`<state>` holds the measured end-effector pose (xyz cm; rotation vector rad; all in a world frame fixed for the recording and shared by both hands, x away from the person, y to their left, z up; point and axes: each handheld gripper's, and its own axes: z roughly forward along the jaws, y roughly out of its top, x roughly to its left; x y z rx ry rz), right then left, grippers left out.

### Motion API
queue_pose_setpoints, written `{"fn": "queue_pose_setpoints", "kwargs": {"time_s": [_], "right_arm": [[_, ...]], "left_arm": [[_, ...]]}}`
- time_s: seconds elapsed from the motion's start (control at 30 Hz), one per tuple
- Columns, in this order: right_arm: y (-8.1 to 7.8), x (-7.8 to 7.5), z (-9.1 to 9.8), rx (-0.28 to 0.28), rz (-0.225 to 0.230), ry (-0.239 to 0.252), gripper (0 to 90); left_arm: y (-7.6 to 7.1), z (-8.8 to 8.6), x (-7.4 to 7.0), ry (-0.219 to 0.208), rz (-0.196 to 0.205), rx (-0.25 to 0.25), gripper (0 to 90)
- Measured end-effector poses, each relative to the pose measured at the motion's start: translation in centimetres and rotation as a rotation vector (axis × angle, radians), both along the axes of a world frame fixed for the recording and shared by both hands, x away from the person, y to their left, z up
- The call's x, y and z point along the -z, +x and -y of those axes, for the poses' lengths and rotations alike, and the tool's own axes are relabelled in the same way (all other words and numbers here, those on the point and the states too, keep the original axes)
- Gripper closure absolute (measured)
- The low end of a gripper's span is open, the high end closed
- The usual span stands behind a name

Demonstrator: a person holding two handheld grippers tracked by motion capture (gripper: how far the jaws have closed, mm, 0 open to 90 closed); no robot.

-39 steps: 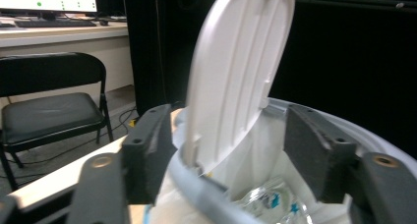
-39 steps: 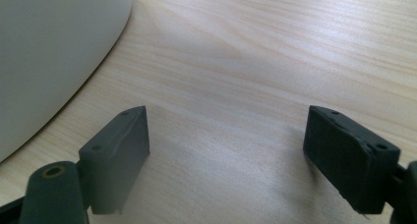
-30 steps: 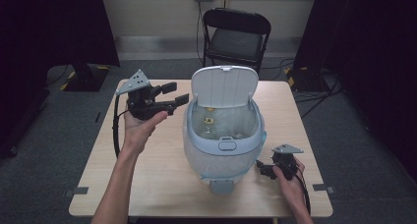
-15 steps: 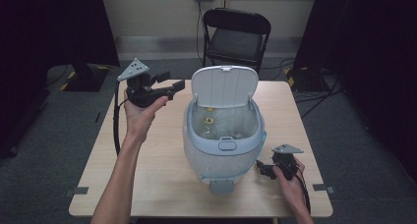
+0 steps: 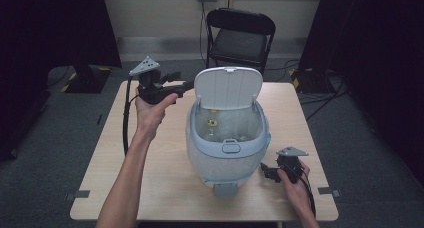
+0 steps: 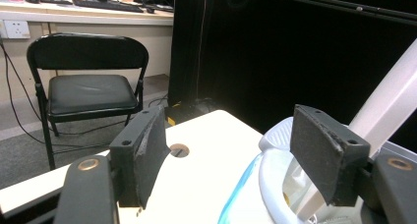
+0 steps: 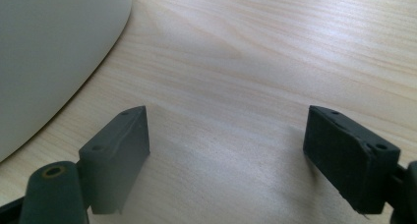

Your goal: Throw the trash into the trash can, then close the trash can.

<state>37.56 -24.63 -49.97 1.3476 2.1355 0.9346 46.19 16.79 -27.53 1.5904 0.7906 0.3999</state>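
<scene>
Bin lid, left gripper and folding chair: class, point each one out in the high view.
bin lid [image 5: 228, 88], high view, middle of its raised panel
left gripper [image 5: 186, 83], high view, between its open jaw tips
folding chair [image 5: 240, 40], high view, seat

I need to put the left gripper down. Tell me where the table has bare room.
The widest bare patch of the table lies left of the bin, around the left forearm. A narrower strip runs between the bin and the table's right edge, beyond the right gripper. The near right corner is crowded by that hand. The left gripper hovers open beside the raised lid.
</scene>
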Motion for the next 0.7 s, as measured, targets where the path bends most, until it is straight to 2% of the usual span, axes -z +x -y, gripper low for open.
{"fn": "queue_pose_setpoints", "kwargs": {"time_s": [0.07,0.1,0.13,0.33,0.47,0.57,0.67,0.7], "right_arm": [[0.0,0.0,0.0,0.0,0.0,0.001,16.5],[0.0,0.0,0.0,0.0,0.0,0.0,16.5],[0.0,0.0,0.0,0.0,0.0,0.0,16.5],[0.0,0.0,0.0,0.0,0.0,0.001,16.5],[0.0,0.0,0.0,0.0,0.0,0.001,16.5],[0.0,0.0,0.0,0.0,0.0,0.001,16.5],[0.04,0.0,0.0,-0.006,-0.002,0.0,15.5],[0.05,0.01,-0.02,-0.006,-0.002,-0.001,15.3]], "left_arm": [[-0.04,0.17,-0.06,0.005,0.004,0.007,28.8],[-0.12,0.38,-0.21,0.021,0.024,0.011,29.6],[-0.11,0.38,-0.26,0.005,0.024,0.009,29.2],[0.09,0.36,-0.06,-0.017,0.005,0.025,28.2],[0.18,0.47,0.01,-0.012,0.0,0.03,29.1],[0.12,0.54,0.06,-0.038,-0.041,0.057,33.5],[-0.07,0.53,-0.1,-0.01,-0.026,0.056,33.5],[-0.13,0.58,-0.1,-0.016,-0.026,0.056,33.5]]}}
